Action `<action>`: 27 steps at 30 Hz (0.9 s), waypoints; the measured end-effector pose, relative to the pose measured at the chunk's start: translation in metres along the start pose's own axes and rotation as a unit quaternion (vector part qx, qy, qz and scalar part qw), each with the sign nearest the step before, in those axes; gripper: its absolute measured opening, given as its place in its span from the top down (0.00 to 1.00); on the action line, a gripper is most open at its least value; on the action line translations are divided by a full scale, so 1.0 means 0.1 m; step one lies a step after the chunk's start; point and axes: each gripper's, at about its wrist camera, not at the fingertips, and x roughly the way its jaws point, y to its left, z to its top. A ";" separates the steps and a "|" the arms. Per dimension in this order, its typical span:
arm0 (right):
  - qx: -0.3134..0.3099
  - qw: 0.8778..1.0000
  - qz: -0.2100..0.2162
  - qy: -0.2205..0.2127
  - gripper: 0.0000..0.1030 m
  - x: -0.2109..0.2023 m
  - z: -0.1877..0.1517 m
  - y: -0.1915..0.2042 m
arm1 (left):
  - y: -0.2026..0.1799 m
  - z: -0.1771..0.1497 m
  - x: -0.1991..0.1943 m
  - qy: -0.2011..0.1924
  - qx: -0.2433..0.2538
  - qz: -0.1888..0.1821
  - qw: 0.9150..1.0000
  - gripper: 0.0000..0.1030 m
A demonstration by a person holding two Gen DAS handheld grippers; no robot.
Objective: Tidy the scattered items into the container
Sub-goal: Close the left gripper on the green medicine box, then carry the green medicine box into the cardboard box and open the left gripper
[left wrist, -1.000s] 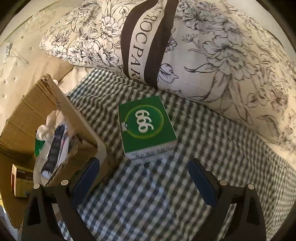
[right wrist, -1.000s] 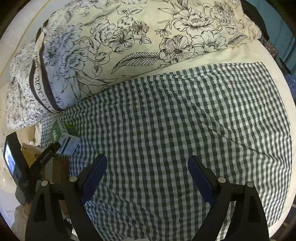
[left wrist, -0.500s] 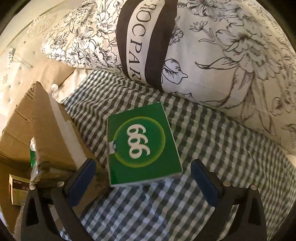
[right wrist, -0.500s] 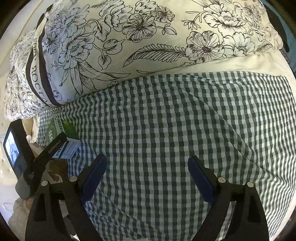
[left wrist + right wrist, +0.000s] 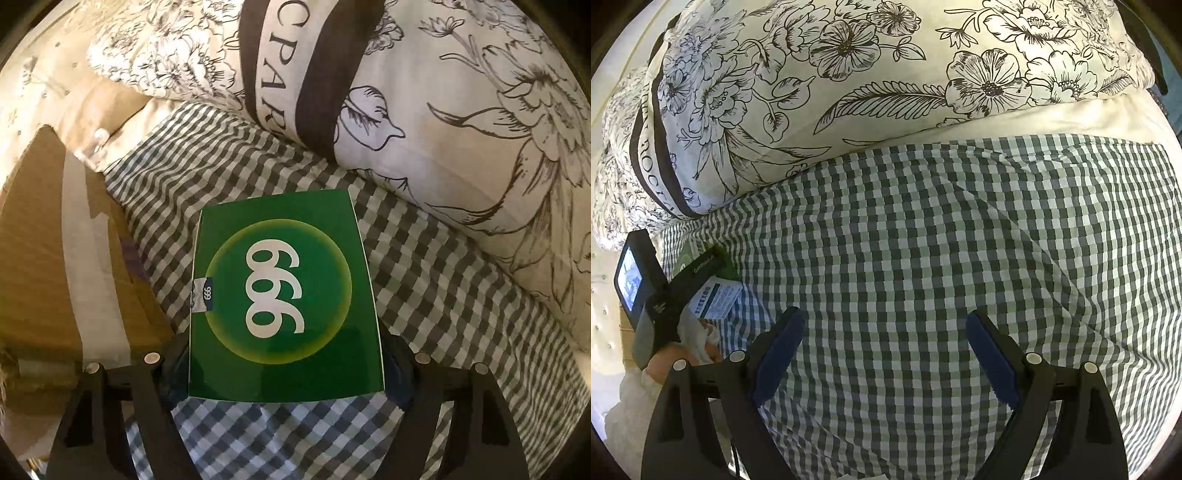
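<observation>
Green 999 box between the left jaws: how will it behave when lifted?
The green box is flat-faced carton, so it probably stays stiff and won't roll. Its glossy-looking faces might slip. The left gripper brackets only its near end, so the far end may sag or pivot.

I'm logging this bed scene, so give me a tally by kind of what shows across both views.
Green box: 1
Cardboard container: 1
Floral pillows: 2
Checked cloth: 1
Hand-held grippers, left and right: 2
Total: 7
</observation>
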 end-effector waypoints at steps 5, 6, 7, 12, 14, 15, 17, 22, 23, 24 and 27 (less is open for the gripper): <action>0.000 1.000 0.004 -0.005 0.13 -0.07 -0.01 0.02 | 0.04 -0.02 -0.16 0.001 0.013 -0.027 1.000 0.22; -0.002 1.000 0.005 -0.006 0.13 -0.10 -0.02 0.03 | 0.04 -0.04 -0.25 -0.006 0.018 -0.033 0.999 0.22; -0.004 1.000 0.005 -0.008 0.13 -0.13 -0.02 0.04 | 0.03 -0.06 -0.35 -0.015 0.025 -0.036 0.999 0.22; -0.014 0.999 0.009 -0.029 0.13 -0.39 -0.05 0.16 | 0.08 -0.13 -0.89 -0.054 0.059 -0.061 0.995 0.22; -0.019 0.999 0.012 -0.041 0.13 -0.52 -0.08 0.23 | 0.17 -0.16 -1.14 -0.080 0.062 -0.066 0.993 0.22; -0.022 0.998 0.014 -0.048 0.13 -0.60 -0.11 0.27 | 0.22 -0.18 -1.28 -0.093 0.065 -0.068 0.991 0.22; -0.023 0.998 0.023 -0.058 0.13 -0.72 -0.18 0.36 | 0.32 -0.20 -1.51 -0.106 0.067 -0.075 0.989 0.22; -0.044 0.994 0.051 -0.080 0.13 -1.05 -0.48 0.68 | 0.75 -0.30 -2.02 -0.135 0.074 -0.081 0.985 0.22; -0.051 0.994 0.057 -0.084 0.13 -1.11 -0.57 0.75 | 0.87 -0.32 -2.10 -0.141 0.075 -0.081 0.984 0.22; -0.053 0.993 0.062 -0.087 0.13 -1.15 -0.63 0.80 | 0.97 -0.34 -2.18 -0.146 0.074 -0.080 0.983 0.22; -0.062 0.990 0.086 -0.095 0.13 -1.31 -0.89 0.98 | 1.28 -0.42 -2.36 -0.152 0.076 -0.071 0.983 0.22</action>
